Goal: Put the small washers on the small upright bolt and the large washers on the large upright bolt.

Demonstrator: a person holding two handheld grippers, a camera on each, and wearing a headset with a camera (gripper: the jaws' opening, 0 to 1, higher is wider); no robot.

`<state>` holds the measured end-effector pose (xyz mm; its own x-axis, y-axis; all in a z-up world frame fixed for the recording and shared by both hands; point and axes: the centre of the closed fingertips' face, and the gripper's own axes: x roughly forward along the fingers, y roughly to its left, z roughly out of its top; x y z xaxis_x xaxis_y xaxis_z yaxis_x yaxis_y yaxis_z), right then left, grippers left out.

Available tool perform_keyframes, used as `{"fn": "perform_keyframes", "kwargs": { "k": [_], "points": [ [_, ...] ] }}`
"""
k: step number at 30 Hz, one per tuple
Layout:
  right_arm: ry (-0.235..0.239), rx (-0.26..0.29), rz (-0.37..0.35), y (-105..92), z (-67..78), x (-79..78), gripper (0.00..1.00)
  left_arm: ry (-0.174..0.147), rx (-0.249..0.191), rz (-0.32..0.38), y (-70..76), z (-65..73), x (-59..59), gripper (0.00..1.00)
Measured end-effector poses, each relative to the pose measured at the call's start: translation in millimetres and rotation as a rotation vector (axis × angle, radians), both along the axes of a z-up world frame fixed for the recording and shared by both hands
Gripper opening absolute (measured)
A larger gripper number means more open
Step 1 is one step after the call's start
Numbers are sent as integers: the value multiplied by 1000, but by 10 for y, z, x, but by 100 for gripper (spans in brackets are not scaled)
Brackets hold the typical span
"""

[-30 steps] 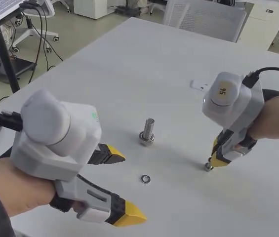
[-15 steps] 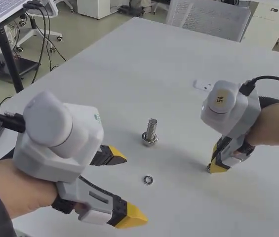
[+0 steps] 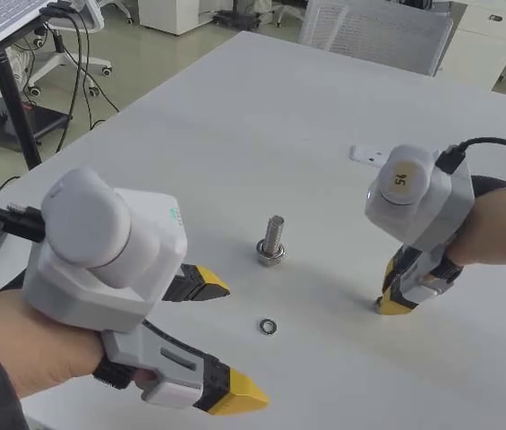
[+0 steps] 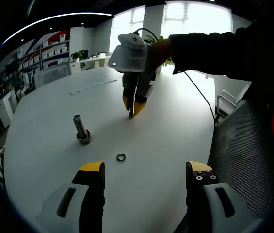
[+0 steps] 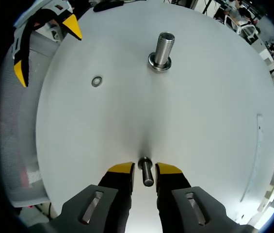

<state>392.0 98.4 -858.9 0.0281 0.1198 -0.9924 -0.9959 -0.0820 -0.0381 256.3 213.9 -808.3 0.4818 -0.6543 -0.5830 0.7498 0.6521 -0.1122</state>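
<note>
Large upright bolt [image 3: 273, 235] mid table [image 3: 261, 134] seems to carry a seated washer [image 3: 270, 258]; small washer [image 3: 268, 326] lies loose near it, unplaced; small bolt [image 5: 145, 171] stands upright, pinched in right gripper [image 3: 394, 305]; left gripper [image 4: 145, 167] wide, empty; small-washer step judged still to do.

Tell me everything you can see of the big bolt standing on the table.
The large bolt is silvery metal: a threaded shank pointing straight up, with a wider ring at its base, head or washer I cannot tell. It stands upright on the white table, touched by nothing else. A loose washer lies apart from it.
</note>
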Motion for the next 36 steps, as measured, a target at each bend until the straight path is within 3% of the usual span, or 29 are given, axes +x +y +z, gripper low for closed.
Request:
{"fn": "perform_keyframes", "kwargs": {
  "k": [19,36],
  "points": [
    [-16,22,-69,-261,77,-38,31,-9,0,-8,-11,17,-48,67],
    [0,23,-113,-416,101,-312,32,-18,1,-18,2,49,-62,67]
  ]
}}
